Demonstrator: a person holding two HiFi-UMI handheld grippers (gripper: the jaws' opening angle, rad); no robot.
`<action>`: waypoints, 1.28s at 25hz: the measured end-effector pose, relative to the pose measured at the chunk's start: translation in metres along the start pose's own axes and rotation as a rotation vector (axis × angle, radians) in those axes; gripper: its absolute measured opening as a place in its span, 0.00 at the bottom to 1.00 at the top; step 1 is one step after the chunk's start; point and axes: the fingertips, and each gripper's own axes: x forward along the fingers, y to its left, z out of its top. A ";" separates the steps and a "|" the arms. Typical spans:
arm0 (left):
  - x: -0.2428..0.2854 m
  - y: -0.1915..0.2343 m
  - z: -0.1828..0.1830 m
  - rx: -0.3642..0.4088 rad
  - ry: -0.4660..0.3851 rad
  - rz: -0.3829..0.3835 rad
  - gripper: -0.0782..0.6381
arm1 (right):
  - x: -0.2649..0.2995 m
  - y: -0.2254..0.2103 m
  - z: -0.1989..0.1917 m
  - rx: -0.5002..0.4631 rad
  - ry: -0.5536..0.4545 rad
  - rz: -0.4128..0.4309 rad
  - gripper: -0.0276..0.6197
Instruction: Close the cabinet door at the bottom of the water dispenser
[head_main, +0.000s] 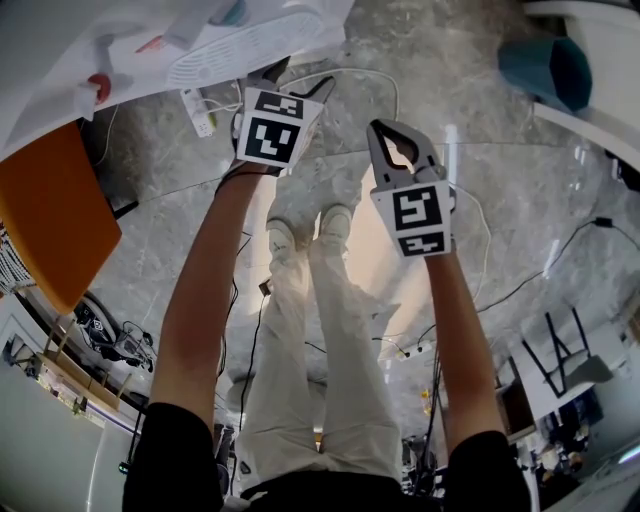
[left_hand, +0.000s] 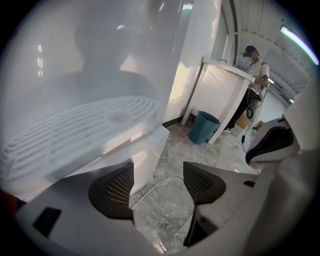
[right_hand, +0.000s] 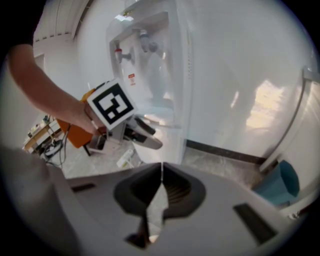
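Note:
The white water dispenser (right_hand: 150, 75) stands in front of me, with two taps above its grated drip tray (left_hand: 80, 125). In the head view the tray (head_main: 240, 45) lies at the top left. My left gripper (left_hand: 158, 172) is open, and only floor shows between its pads. It hangs just below the tray, right at the dispenser's front corner (head_main: 298, 82). The right gripper view shows it beside the dispenser's lower body (right_hand: 142, 135). My right gripper (right_hand: 161, 167) is shut and empty, held to the right (head_main: 385, 126), away from the dispenser. No view shows the cabinet door itself.
A teal bin (left_hand: 204, 126) stands by a white counter (left_hand: 225, 95), where a person (left_hand: 255, 75) stands. An orange chair (head_main: 50, 215) is at the left. A power strip (head_main: 200, 110) and cables (head_main: 350, 75) lie on the marble floor near the dispenser's foot.

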 end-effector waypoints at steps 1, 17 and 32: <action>0.001 0.001 -0.001 0.005 0.002 0.006 0.54 | 0.000 0.000 0.000 0.000 0.001 0.000 0.10; 0.010 0.012 0.004 -0.009 -0.037 0.093 0.57 | 0.004 0.001 -0.017 -0.003 0.020 0.003 0.10; -0.002 -0.001 -0.001 0.041 -0.017 0.054 0.57 | 0.000 0.002 -0.010 -0.015 0.021 0.004 0.10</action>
